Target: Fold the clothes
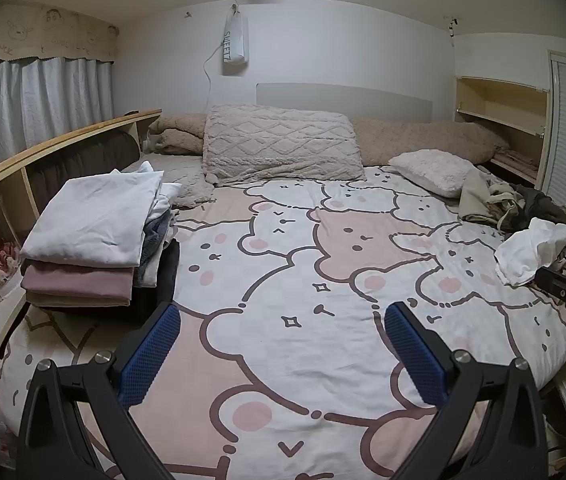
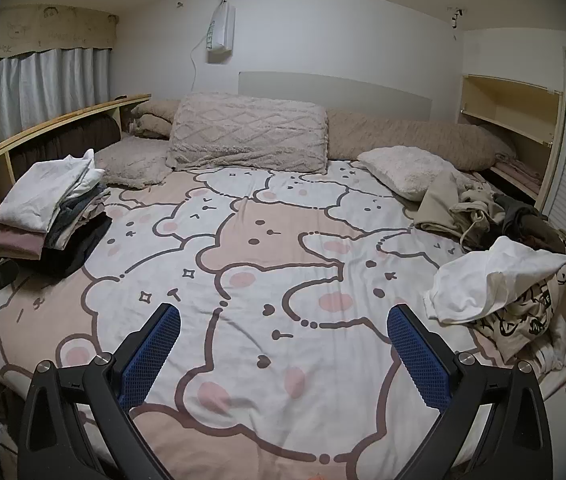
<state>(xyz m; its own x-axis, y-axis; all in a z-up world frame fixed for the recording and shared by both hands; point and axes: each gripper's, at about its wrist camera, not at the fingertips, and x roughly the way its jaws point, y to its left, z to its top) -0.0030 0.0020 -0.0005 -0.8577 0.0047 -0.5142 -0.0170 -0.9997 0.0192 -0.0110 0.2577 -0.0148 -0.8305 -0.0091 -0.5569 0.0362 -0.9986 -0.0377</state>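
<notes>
Crumpled white garment (image 2: 495, 280), seemingly soft cotton

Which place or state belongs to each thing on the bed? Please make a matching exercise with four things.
Things:
1. folded stack
2. white shirt
3. large quilted pillow
4. left gripper

Places or states:
A. crumpled, at the bed's right edge
B. at the head of the bed, in the middle
C. open, nothing between its fingers
D. neat pile at the bed's left side

Pairs: 1-D, 2-A, 3-B, 4-C
</notes>
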